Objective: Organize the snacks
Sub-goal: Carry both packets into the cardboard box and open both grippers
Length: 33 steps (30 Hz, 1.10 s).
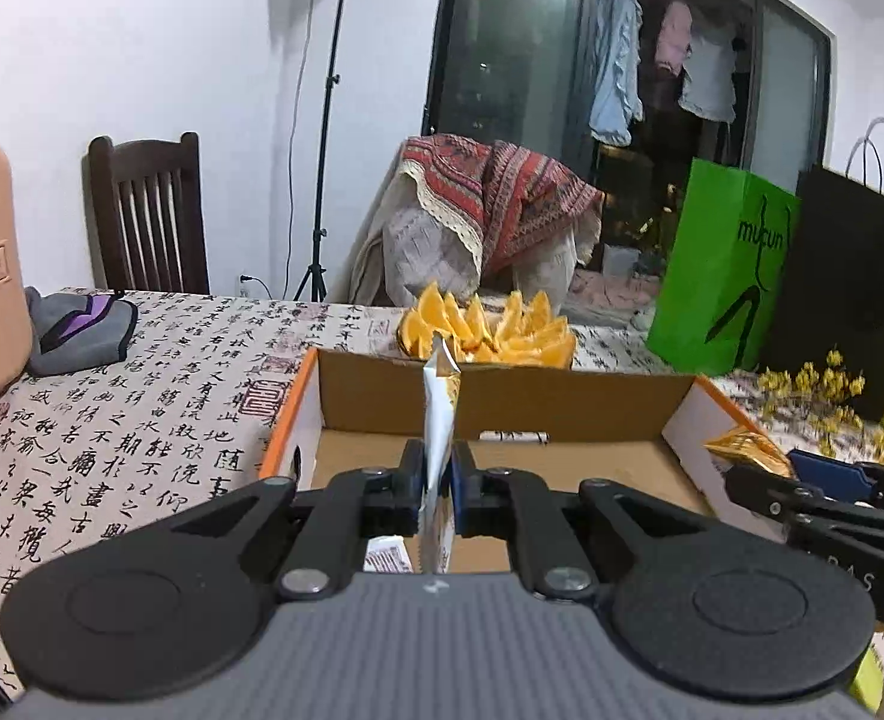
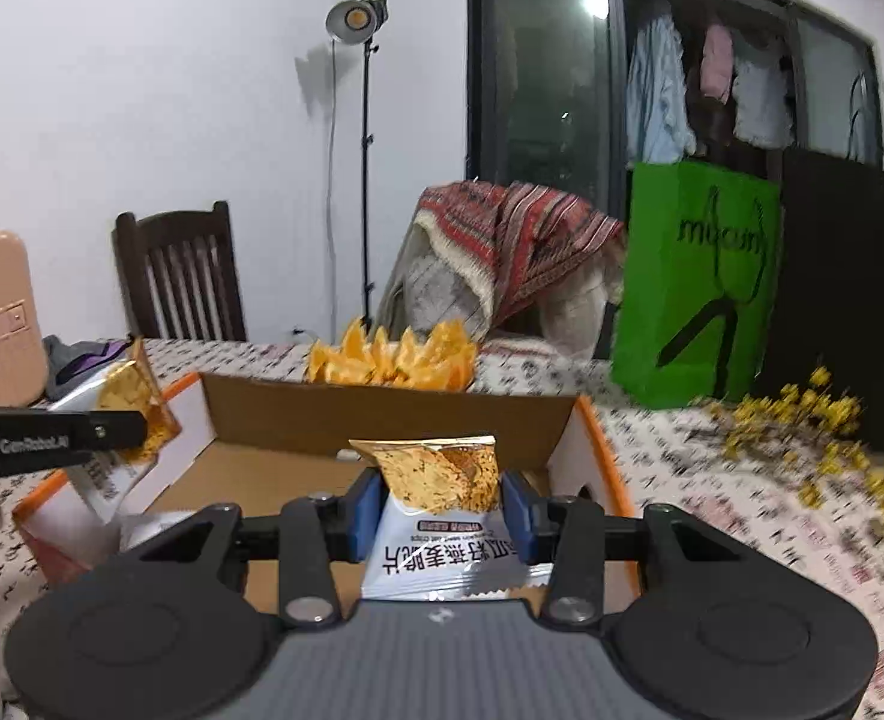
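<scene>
Left wrist: left gripper [image 1: 438,480] clamped on packet [image 1: 438,420], edge-on, long axis upright, over box [image 1: 562,402] | right gripper [image 1: 802,474] at right, seemingly gripping gold packet | Right wrist: right gripper [image 2: 442,507] gripping second packet [image 2: 442,510] face-on, gold end up, tilted toward the box [image 2: 381,414].

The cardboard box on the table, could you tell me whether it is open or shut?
Open: the cardboard box has no lid, and its brown floor shows.

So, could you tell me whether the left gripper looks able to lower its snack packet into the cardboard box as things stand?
Probably yes: the left gripper holds its snack packet edge-on, the cardboard box lies open-topped just ahead, and the right gripper stays off to one side.
</scene>
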Motion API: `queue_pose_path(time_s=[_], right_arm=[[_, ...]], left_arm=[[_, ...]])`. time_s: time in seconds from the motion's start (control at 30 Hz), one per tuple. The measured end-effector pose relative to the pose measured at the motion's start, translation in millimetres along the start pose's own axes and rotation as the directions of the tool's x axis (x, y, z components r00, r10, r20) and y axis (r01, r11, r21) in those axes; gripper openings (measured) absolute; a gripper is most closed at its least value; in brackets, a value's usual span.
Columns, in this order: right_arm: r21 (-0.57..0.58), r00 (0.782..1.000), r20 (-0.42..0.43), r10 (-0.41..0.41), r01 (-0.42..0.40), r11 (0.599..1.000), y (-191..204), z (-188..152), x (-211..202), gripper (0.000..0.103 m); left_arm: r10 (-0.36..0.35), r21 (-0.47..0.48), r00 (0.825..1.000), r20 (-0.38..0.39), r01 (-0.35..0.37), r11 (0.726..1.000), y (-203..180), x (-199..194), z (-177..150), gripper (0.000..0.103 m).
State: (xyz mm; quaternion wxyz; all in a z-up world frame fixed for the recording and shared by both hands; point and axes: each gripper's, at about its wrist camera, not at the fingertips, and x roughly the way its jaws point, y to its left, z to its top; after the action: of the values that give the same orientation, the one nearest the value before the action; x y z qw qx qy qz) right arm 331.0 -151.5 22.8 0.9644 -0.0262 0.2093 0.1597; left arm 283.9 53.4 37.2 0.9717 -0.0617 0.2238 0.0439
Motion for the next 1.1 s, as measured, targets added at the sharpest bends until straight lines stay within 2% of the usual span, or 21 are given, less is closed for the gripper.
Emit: queue_pose_path(time_s=[0.13, 0.2, 0.23, 0.27, 0.3, 0.33, 0.37, 0.43, 0.5, 0.67, 0.8, 1.1], right_arm=[[-0.016, 1.0, -0.015, 0.002, -0.003, 1.0, 3, -5, 3, 0.043], [-0.007, 1.0, -0.017, 0.008, -0.008, 1.0, 1, -5, 3, 0.045], [0.002, 1.0, -0.014, 0.01, -0.01, 1.0, 0, -5, 1, 0.051], [0.015, 1.0, -0.012, 0.012, -0.012, 1.0, -2, -5, 0, 0.065], [0.028, 1.0, -0.009, 0.014, -0.013, 1.0, -5, -5, -1, 0.072], [0.038, 1.0, -0.005, 0.016, -0.016, 0.999, -7, -5, -2, 0.085], [0.048, 1.0, -0.003, 0.018, -0.018, 0.999, -10, -5, -3, 0.09], [0.07, 1.0, 0.001, 0.023, -0.023, 0.997, -14, -5, -5, 0.093], [0.09, 1.0, 0.0, 0.029, -0.029, 0.996, -18, -5, -5, 0.103], [0.101, 1.0, 0.006, 0.028, -0.029, 0.994, -21, -5, -7, 0.103], [0.1, 1.0, 0.012, 0.023, -0.025, 0.995, -21, -2, -11, 0.103], [0.136, 0.996, 0.067, 0.066, -0.074, 0.988, -28, 18, -51, 0.103]], left_arm=[[-0.022, 0.023, 1.0, 0.0, 0.022, 0.999, -6, -1, -7, 0.01], [-0.036, 0.034, 0.999, 0.015, 0.035, 0.999, -8, -4, -8, 0.016], [-0.046, 0.037, 0.999, 0.026, 0.045, 0.998, -9, -6, -9, 0.031], [-0.053, 0.036, 0.998, 0.035, 0.051, 0.998, -9, -8, -9, 0.061], [-0.043, 0.031, 0.998, 0.048, 0.041, 0.999, -10, -11, -9, 0.077], [-0.024, 0.029, 0.997, 0.067, 0.022, 0.999, -10, -14, -9, 0.099], [-0.003, 0.029, 0.996, 0.091, 0.001, 1.0, -11, -18, -9, 0.103], [0.002, 0.024, 0.995, 0.104, -0.005, 1.0, -11, -22, -8, 0.103], [-0.008, 0.003, 0.995, 0.096, 0.007, 1.0, -8, -22, -7, 0.103], [0.022, -0.01, 0.997, 0.071, -0.021, 1.0, -5, -16, -5, 0.103], [0.02, -0.035, 0.998, 0.055, -0.018, 0.999, -3, -22, -1, 0.103], [0.027, -0.049, 0.994, 0.108, -0.022, 0.999, -9, -66, 15, 0.103]])
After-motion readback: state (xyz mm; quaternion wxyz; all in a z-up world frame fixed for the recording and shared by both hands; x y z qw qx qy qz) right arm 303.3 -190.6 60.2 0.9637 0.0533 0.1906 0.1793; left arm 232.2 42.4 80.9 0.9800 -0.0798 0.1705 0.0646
